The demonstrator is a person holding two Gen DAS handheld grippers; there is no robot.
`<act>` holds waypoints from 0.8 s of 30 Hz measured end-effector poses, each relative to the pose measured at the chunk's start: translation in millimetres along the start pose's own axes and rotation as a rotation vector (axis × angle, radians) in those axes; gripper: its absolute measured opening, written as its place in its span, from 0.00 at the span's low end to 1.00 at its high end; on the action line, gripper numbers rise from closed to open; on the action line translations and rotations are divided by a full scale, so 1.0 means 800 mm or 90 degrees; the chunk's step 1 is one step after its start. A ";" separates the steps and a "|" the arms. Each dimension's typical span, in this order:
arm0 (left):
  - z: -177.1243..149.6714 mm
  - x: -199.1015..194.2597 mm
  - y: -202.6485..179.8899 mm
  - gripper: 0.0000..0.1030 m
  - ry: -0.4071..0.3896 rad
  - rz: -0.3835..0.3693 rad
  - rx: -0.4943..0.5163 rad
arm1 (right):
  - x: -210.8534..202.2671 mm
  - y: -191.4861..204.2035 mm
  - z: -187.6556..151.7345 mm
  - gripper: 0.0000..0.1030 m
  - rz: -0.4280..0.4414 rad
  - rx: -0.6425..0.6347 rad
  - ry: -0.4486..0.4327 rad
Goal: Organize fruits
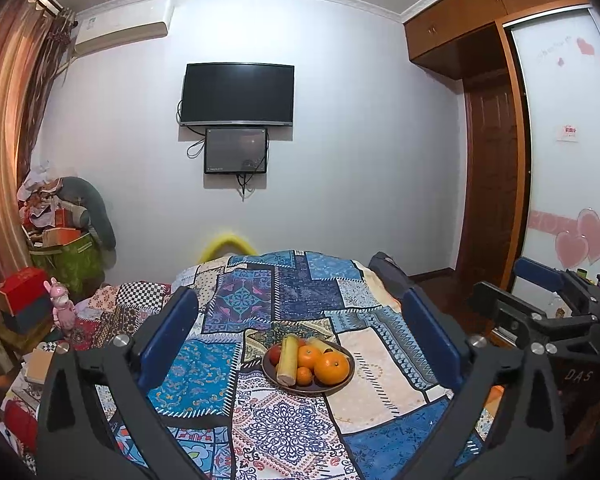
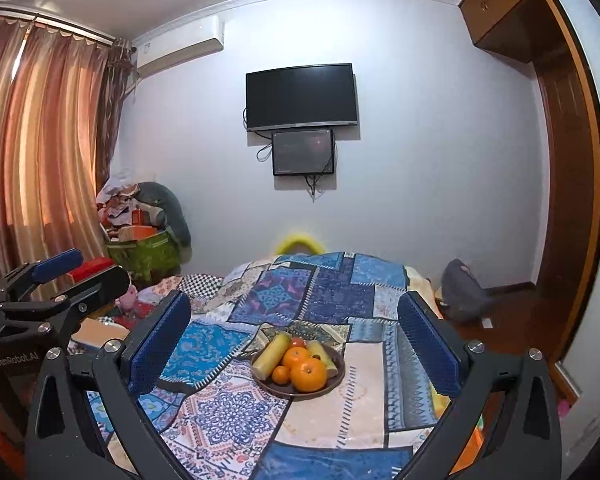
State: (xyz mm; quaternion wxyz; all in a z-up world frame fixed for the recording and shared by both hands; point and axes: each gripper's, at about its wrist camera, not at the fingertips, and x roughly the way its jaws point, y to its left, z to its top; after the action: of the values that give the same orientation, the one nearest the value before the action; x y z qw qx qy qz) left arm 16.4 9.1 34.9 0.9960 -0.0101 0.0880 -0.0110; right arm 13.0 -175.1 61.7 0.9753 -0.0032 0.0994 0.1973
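Ahead of the blue-padded black left gripper (image 1: 300, 332), a dark brown bowl (image 1: 342, 385) is seen holding orange oranges (image 1: 331, 367), pale yellow bananas (image 1: 289, 360) and a red fruit (image 1: 275, 354). Beneath it, a blue, white and cream patchwork cloth (image 1: 384, 380) with floral and geometric prints is spread.

left tool (image 1: 300, 340): jaws wide, empty | right tool (image 2: 296, 344): jaws wide, empty
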 end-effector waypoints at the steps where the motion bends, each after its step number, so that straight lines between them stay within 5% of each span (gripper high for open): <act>1: 0.000 0.000 0.000 1.00 -0.001 0.000 0.002 | 0.000 0.000 0.001 1.00 0.000 0.001 -0.001; 24: 0.002 -0.001 -0.001 1.00 -0.001 -0.004 0.003 | -0.008 -0.001 0.009 1.00 0.000 0.010 -0.014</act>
State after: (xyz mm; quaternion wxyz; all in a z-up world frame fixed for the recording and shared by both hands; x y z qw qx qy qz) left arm 16.1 8.0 36.8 0.9961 -0.0081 0.0871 -0.0142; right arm 8.9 -178.0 69.6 0.9763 0.0066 0.0899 0.1969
